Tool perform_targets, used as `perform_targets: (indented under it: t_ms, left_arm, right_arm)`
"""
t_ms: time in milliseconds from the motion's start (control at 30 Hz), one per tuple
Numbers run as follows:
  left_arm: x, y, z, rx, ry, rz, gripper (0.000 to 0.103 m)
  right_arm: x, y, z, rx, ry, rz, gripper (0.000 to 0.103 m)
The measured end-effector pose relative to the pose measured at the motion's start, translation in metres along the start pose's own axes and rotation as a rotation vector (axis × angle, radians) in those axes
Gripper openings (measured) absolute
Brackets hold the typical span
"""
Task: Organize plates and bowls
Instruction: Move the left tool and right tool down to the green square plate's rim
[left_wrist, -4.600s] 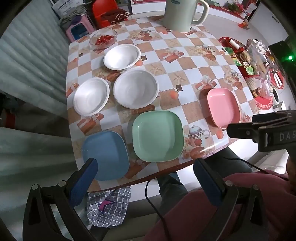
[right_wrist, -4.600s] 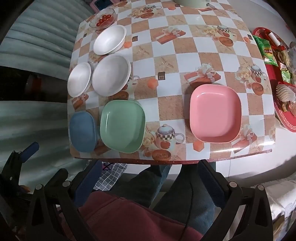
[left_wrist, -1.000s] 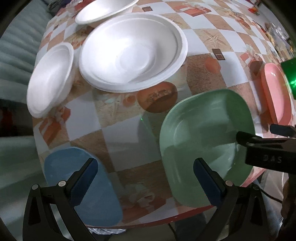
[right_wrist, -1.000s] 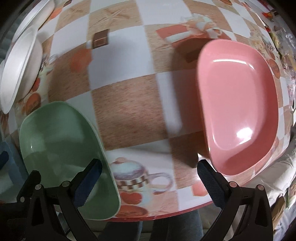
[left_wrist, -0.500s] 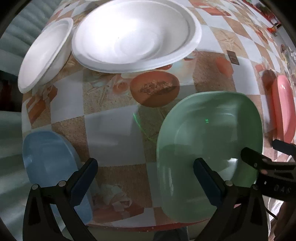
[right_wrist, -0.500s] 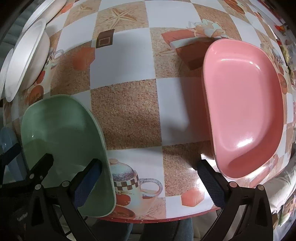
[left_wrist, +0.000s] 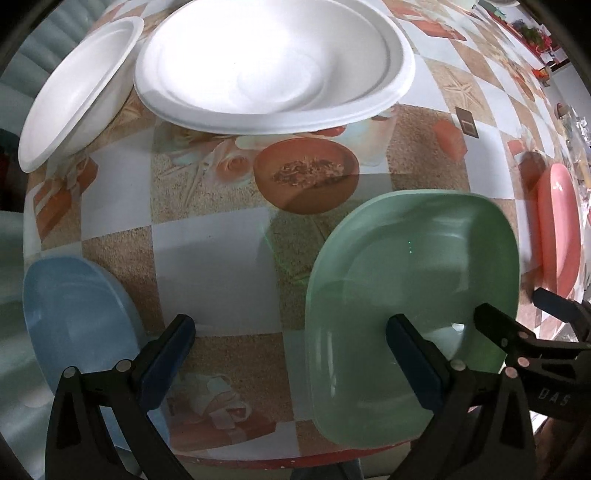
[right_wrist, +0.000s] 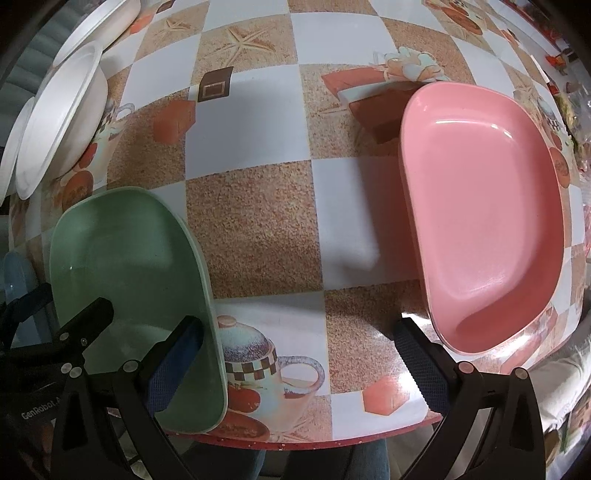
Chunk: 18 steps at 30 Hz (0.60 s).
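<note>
Surface: checkered covering in white and sandy squares, printed with starfish, gift boxes, a teapot and bowls of food; red trim along the near edge.

Large white bowl: round, wide flat rim, at the far middle of the surface in the left wrist view. Its rim appears to overlap or touch the smaller bowl to its left; which, I cannot tell.

Green plate: rounded square, shallow, lying near the front edge of the surface, between the blue and pink plates. Seen also in the right wrist view.

Pink plate: same shape, flat on the surface, right of the green plate and well apart from it.

Blue plate: same shape, at the front left corner of the surface, apart from the green plate.

Small white bowl: at the far left, near the surface's edge.

Left tongs: spread wide, holding nothing. The right pad sits over the green plate's basin, the left pad over bare surface just beside the blue plate.

Right tongs: spread wide, holding nothing. The left pad lies over the green plate's right rim; the right pad is just beside the pink plate's near corner. Contact cannot be judged.
</note>
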<state>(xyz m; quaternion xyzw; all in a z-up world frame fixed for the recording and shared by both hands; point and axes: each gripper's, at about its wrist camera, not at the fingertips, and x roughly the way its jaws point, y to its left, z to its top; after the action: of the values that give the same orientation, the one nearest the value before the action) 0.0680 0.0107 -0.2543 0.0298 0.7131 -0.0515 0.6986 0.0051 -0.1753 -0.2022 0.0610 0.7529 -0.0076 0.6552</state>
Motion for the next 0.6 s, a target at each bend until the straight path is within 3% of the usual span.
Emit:
perform_targets:
  t_ms: [333, 433, 600]
  left_arm:
    - [0.010, 0.005, 0.009, -0.017, 0.045, 0.004, 0.103]
    - [0.012, 0.012, 0.010, -0.028, 0.058, 0.004, 0.102]
    - [-0.010, -0.004, 0.004, -0.011, 0.059, 0.003, 0.091]
  right_arm:
    - [0.003, 0.002, 0.001, 0.011, 0.077, -0.002, 0.101]
    - [-0.001, 0.013, -0.003, -0.024, 0.072, 0.001, 0.089]
    - [-0.020, 0.047, -0.012, -0.110, 0.035, 0.006, 0.053]
